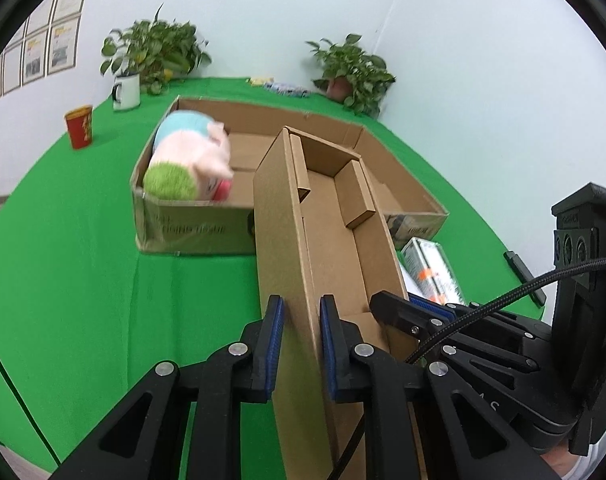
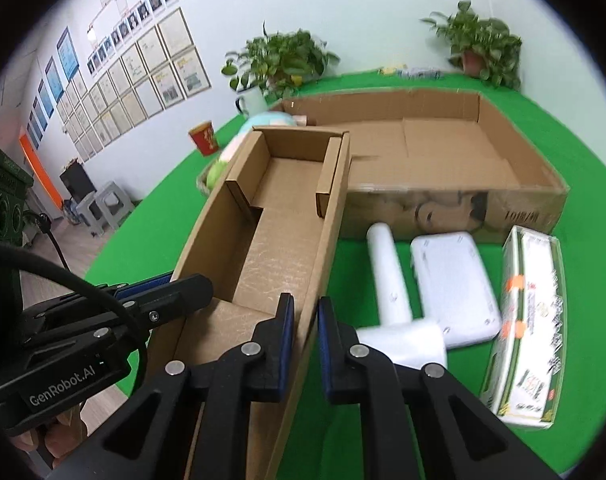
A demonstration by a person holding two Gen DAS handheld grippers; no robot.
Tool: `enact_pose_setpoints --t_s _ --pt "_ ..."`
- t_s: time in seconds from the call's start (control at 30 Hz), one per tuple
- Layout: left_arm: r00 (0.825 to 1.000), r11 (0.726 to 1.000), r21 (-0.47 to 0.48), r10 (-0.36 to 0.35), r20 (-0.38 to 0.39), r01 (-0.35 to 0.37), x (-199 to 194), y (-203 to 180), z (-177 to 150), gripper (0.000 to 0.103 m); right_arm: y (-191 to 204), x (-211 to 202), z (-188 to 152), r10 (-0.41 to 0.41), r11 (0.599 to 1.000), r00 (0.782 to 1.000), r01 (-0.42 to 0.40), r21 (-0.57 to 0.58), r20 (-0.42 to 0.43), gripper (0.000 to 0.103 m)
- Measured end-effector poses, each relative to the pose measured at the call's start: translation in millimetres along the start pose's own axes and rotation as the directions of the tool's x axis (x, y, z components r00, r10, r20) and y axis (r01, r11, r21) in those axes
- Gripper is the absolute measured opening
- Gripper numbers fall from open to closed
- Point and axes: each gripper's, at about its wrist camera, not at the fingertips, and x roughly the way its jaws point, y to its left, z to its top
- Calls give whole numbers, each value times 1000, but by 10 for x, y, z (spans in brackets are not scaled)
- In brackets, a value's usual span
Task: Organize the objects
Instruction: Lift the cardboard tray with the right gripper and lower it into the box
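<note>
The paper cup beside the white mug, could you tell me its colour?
Red with yellow markings, clearest in the left wrist view.

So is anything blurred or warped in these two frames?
Left wrist view: the plush toy and left plant are motion-smeared, while the tongs and narrow box stay sharp. Right wrist view: the carton and white tube are smeared. Both views show fisheye bending and dark corners.

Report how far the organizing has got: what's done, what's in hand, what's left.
Done: the plush toy already lies in the big cardboard tray.
In hand: the left gripper and right gripper each clamp a side wall of the narrow cardboard box, held up over the tray's near edge.
Left: the white tool, white pad and green-white carton lie on the green cloth.
</note>
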Motion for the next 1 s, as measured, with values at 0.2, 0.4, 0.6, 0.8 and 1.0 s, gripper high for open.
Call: enact_pose_setpoints --t_s 0.2,0.4,0.6,0.8,1.0 --pt "999 1000 22 2 41 -3 -125 -99 170 15 -10 -109 143 7 1000 999 -8 1 53 10" --pt "996 999 48 -2 89 -2 -133 -188 518 15 -57 -112 421 -18 1000 994 21 -24 108 10" --pt "993 997 74 -20 120 11 -65 -248 1003 15 -113 -121 797 -41 998 987 48 -38 156 10" --pt "991 995 95 -26 130 13 90 -252 1482 14 -221 -11 1172 -59 997 984 66 -36 170 9" --pt "992 995 99 -23 125 10 341 -200 2057 14 -297 150 1595 -76 996 981 85 -41 176 9"
